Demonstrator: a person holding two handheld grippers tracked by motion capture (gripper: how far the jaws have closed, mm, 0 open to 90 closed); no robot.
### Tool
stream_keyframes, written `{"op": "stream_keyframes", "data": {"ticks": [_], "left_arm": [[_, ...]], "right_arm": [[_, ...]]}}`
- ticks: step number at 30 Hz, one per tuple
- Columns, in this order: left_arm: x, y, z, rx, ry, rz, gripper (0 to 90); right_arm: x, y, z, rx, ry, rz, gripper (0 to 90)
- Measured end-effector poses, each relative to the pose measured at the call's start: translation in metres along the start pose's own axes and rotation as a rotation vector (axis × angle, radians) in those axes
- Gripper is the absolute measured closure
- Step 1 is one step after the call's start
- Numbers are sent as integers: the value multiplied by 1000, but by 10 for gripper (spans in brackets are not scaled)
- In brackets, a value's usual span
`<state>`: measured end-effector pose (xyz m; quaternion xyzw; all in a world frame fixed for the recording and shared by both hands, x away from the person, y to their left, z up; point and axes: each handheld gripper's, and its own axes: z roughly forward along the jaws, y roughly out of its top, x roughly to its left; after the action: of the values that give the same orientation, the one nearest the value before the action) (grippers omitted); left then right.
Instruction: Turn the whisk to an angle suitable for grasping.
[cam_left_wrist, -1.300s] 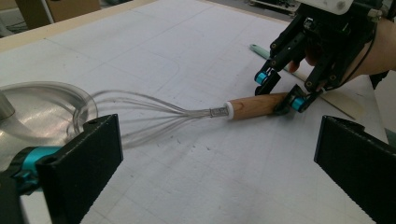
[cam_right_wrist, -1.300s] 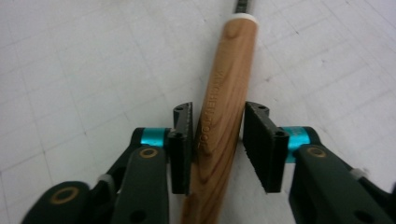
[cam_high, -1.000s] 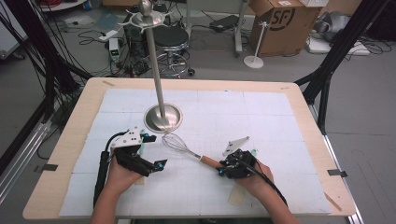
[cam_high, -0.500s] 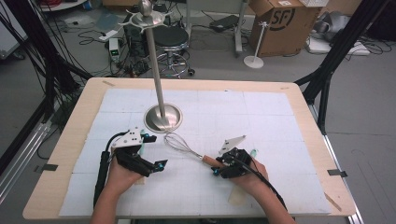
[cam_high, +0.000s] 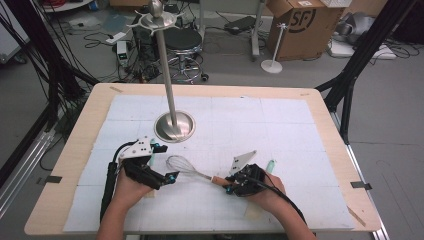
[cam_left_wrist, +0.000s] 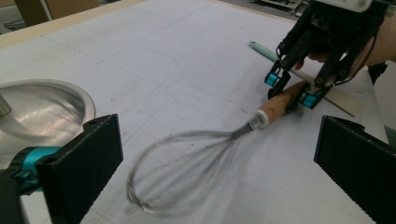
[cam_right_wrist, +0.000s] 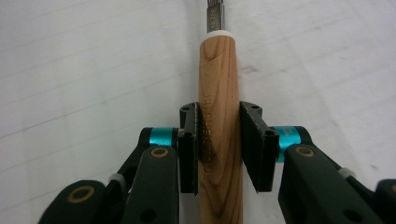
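Firmly pinched the light wooden handle (cam_right_wrist: 219, 93) between both black pads (cam_right_wrist: 189, 154) of the right gripper (cam_right_wrist: 219, 149), the jaws having just been closing onto it. Touched the wood on either side, at the lower centre of the right gripper view, with the metal neck running off the top edge. Kept the wire balloon whisk (cam_high: 192, 170) flat on the white gridded mat (cam_high: 280, 130), just below the middle of the high view, wire loops pointing left and handle right. Backed the grip with a hand (cam_high: 265, 192) reaching in from the bottom edge.

Left the left gripper (cam_high: 166, 162) wide open, nothing pressed between its pads, at lower left of the high view, with the whisk's loops just beside its jaw tips. Saw those loops blurred at lower centre of the left gripper view.

Stood a tall polished steel stand (cam_high: 174, 125) on its round base above the left gripper. Lay a slim mint-green tool (cam_high: 270, 165) near the right hand. Bordered the mat with the pale wooden table (cam_high: 65, 165).
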<state>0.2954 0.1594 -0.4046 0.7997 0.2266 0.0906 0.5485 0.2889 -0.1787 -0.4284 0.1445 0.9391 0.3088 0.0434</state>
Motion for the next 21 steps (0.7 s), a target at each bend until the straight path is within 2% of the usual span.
{"op": "stream_keyframes", "data": {"ticks": [1,3,7,9,10,11,13,16,20,21], "left_arm": [[0,0,0,0,0,-1,16],[0,0,0,1,0,-1,17],[0,0,1,2,-2,-1,17],[-1,0,0,2,-1,-2,17],[-1,0,0,2,-2,-1,17],[-1,0,0,-1,-3,-2,17],[-1,0,0,-1,2,-3,17],[0,0,0,1,0,-2,17],[0,0,0,4,-1,-1,17],[0,0,1,4,-1,-2,17]], "right_arm": [[0,0,0,0,0,0,697],[7,2,1,10,22,-49,697],[12,3,2,6,40,-80,692],[12,3,2,7,42,-77,688],[12,3,1,7,33,-75,630],[12,3,1,7,33,-75,630],[12,1,0,2,23,-58,569],[12,-6,-6,8,-22,-44,494],[11,-14,-13,21,-36,-26,472],[8,-20,-16,39,-43,-19,467]]}}
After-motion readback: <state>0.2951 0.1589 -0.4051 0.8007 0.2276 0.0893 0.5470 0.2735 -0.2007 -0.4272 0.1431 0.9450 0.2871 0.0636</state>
